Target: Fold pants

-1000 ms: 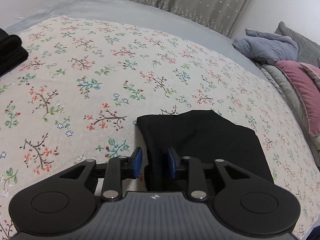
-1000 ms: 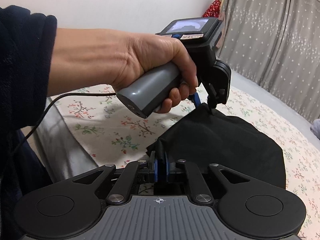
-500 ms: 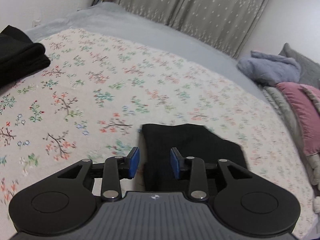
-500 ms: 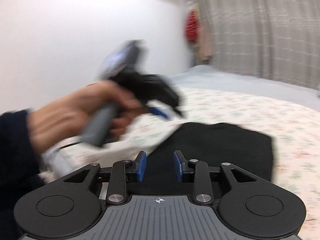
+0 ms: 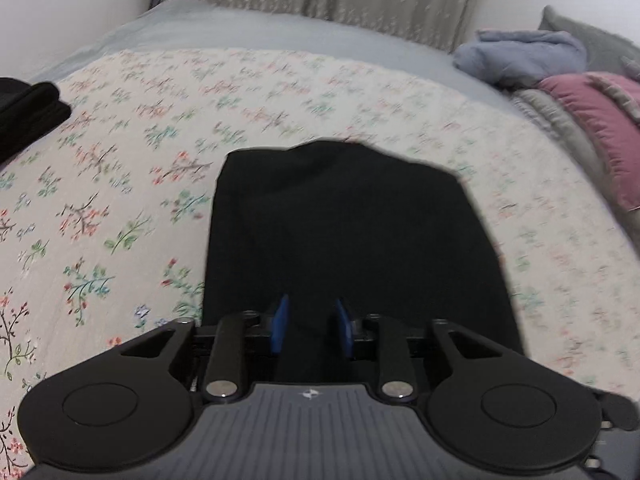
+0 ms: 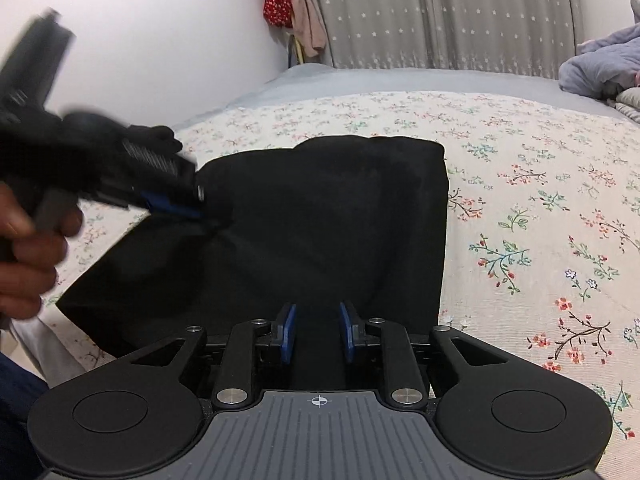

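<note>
The black pants (image 5: 344, 232) lie folded into a rough rectangle on the floral bedspread (image 5: 120, 200); they also show in the right wrist view (image 6: 320, 232). My left gripper (image 5: 310, 328) is open, its blue pads over the near edge of the pants, holding nothing. In the right wrist view the left gripper (image 6: 176, 206) shows blurred at the left, touching the left side of the pants. My right gripper (image 6: 316, 330) is open and empty over the near edge of the pants.
A folded black garment (image 5: 28, 116) lies at the far left of the bed. A blue-grey blanket (image 5: 520, 56) and a pink pillow (image 5: 600, 128) sit at the right by the headboard side. Grey curtains (image 6: 440, 12) hang behind. The bed's near-left edge (image 6: 52, 344) is close.
My right gripper opened and let go of the pants, then swung to face the bed. My left gripper stayed open and moved over the pants, which now lie flatter.
</note>
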Action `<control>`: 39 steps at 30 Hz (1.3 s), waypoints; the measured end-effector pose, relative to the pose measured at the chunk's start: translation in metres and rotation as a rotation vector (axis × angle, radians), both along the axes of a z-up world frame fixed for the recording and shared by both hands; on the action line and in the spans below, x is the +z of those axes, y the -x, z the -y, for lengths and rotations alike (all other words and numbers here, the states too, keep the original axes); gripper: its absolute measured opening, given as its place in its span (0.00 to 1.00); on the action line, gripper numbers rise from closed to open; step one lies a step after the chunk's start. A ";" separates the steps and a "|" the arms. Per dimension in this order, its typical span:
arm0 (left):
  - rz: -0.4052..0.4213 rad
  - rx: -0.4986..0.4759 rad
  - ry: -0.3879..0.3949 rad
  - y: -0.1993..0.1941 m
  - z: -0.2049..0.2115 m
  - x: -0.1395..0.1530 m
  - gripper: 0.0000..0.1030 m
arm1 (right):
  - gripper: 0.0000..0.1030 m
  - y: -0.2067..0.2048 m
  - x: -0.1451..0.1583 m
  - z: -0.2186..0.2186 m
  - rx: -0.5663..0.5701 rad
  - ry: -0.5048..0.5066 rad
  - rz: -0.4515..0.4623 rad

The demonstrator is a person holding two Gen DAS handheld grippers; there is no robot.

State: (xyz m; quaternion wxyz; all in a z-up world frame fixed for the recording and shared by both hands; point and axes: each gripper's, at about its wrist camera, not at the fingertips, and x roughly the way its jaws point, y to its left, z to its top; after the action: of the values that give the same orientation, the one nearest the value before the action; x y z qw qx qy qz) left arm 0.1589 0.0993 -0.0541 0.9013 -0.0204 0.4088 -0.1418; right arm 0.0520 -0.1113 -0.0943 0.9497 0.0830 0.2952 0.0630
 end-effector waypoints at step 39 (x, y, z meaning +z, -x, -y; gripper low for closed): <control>-0.035 0.091 0.132 0.011 -0.038 0.010 0.38 | 0.25 0.001 0.005 0.040 -0.038 -0.090 0.001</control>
State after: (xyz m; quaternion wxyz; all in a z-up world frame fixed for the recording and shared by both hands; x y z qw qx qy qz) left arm 0.1476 0.1373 -0.0443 0.8961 -0.1010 0.4130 -0.1271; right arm 0.0505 -0.1510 -0.0891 0.9461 0.1314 0.2901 0.0582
